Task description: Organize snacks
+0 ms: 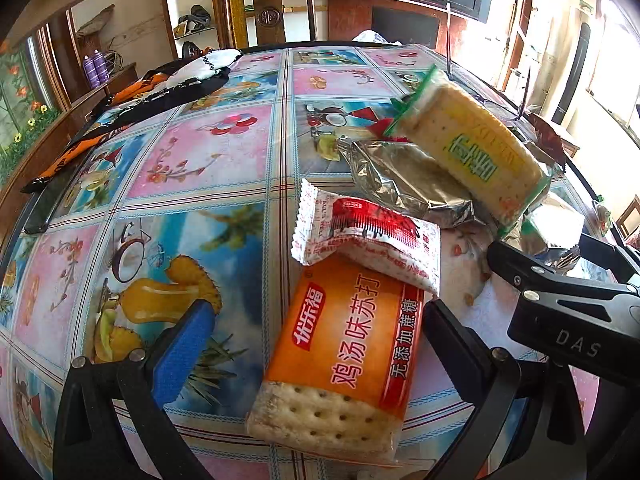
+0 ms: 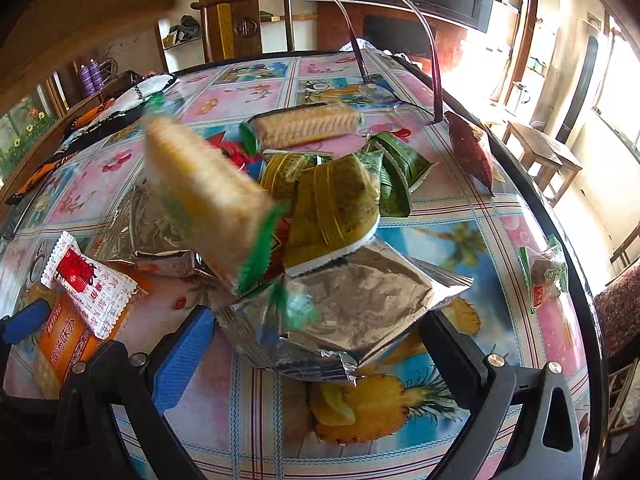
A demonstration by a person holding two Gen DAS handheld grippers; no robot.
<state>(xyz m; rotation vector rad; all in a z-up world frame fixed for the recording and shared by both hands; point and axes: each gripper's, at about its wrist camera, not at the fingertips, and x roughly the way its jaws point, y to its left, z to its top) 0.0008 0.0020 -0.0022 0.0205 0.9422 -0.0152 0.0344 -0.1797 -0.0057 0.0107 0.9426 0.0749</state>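
On table, between spread fingers of left hand-held gripper: orange cracker packet, flat, long axis running away from camera, clear end nearest. Across its far end: red-and-white sachet, lying crosswise. Beyond, over silver foil bag: yellow-green cracker packet, tilted, long axis slanting upper left to lower right, blurred in right wrist view; support unclear. Right hand-held gripper: spread wide, pinching nothing, large foil bag between fingers.
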